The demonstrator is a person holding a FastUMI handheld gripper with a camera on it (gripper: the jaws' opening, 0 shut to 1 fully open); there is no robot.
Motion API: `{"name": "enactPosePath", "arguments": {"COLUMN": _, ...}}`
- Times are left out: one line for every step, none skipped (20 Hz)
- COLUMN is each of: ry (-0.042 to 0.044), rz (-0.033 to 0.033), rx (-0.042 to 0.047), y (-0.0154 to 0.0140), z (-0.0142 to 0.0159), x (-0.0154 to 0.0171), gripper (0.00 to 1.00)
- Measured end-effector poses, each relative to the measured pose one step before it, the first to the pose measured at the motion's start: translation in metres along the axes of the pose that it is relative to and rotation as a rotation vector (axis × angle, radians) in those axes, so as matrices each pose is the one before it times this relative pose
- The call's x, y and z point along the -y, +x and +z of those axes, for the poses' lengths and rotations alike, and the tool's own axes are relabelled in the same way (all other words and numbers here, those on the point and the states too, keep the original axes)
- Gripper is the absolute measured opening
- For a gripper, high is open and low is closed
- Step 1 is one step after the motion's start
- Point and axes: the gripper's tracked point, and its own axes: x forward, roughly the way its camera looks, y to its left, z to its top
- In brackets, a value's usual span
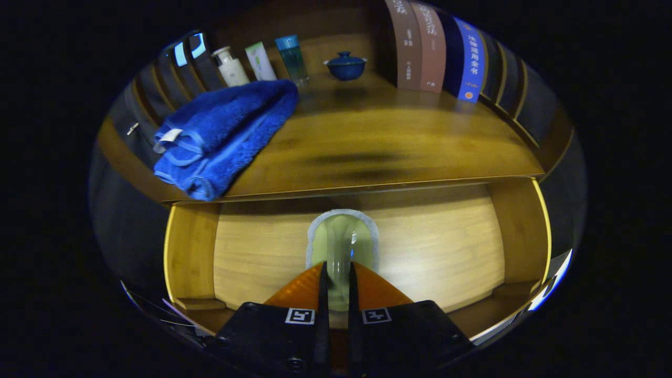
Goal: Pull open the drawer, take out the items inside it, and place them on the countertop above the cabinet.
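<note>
Setting: a dim booth with a wooden cabinet; its countertop runs across above an open drawer
Drawer: pulled out below the countertop's front edge, pale wooden floor, raised side walls to either side
Item in drawer: a pale green translucent thing with a grey-white rim, lying on the drawer floor near the middle, just under the countertop's edge; what it is I cannot tell
Gripper: over the drawer, fingers drawn close together with a narrow part of the green thing between them; both fingers appear to press on it
Towel: blue, folded, on the countertop's left part, one end hanging a little over the front edge
Bottles: three in a row at the back of the countertop, just behind the towel
Lidded bowl: blue, at the back of the countertop, right of the bottles and apart from them
Books: upright at the back right of the countertop, right of the bowl
</note>
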Motion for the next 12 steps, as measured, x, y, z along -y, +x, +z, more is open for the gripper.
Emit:
{"name": "enactPosePath", "arguments": {"ry": 0.00184, "rz": 0.0054, "rx": 0.02724, "y": -0.01364, "z": 0.00125, "x": -0.00054, "gripper": 0.18}}
{"name": "enactPosePath", "arguments": {"ry": 0.00488, "rz": 0.01004, "rx": 0.02865, "y": -0.01374, "z": 0.00289, "x": -0.00051, "gripper": 0.18}}
{"name": "enactPosePath", "arguments": {"ry": 0.00637, "rz": 0.01382, "rx": 0.03032, "y": -0.01249, "z": 0.00454, "x": -0.0017, "gripper": 0.18}}
{"name": "enactPosePath", "arguments": {"ry": 0.0065, "rz": 0.00533, "rx": 0.02744, "y": -0.00978, "z": 0.00769, "x": -0.00066, "gripper": 0.18}}
{"name": "enactPosePath", "arguments": {"ry": 0.00493, "rz": 0.00923, "rx": 0.02777, "y": -0.01019, "z": 0.00858, "x": -0.00202, "gripper": 0.17}}
{"name": "enactPosePath", "arguments": {"ry": 0.0036, "rz": 0.00813, "rx": 0.03002, "y": -0.00569, "z": 0.01402, "x": -0.00183, "gripper": 0.18}}
{"name": "enactPosePath", "arguments": {"ry": -0.00276, "rz": 0.00065, "rx": 0.02001, "y": 0.00022, "z": 0.01057, "x": 0.00129, "gripper": 0.18}}
{"name": "enactPosePath", "arguments": {"ry": 0.00132, "rz": -0.00013, "rx": 0.01829, "y": 0.00121, "z": 0.01541, "x": 0.00209, "gripper": 0.18}}
{"name": "enactPosePath", "arguments": {"ry": 0.00613, "rz": 0.00217, "rx": 0.00818, "y": 0.00203, "z": 0.01072, "x": -0.0012, "gripper": 0.18}}
{"name": "enactPosePath", "arguments": {"ry": 0.00854, "rz": 0.00436, "rx": 0.00801, "y": 0.00421, "z": 0.01486, "x": -0.00152, "gripper": 0.17}}
{"name": "enactPosePath", "arguments": {"ry": 0.0053, "rz": 0.00288, "rx": 0.00642, "y": 0.00751, "z": 0.01349, "x": -0.0013, "gripper": 0.17}}
{"name": "enactPosePath", "arguments": {"ry": -0.00138, "rz": 0.001, "rx": 0.00108, "y": 0.00734, "z": 0.01188, "x": -0.00086, "gripper": 0.18}}
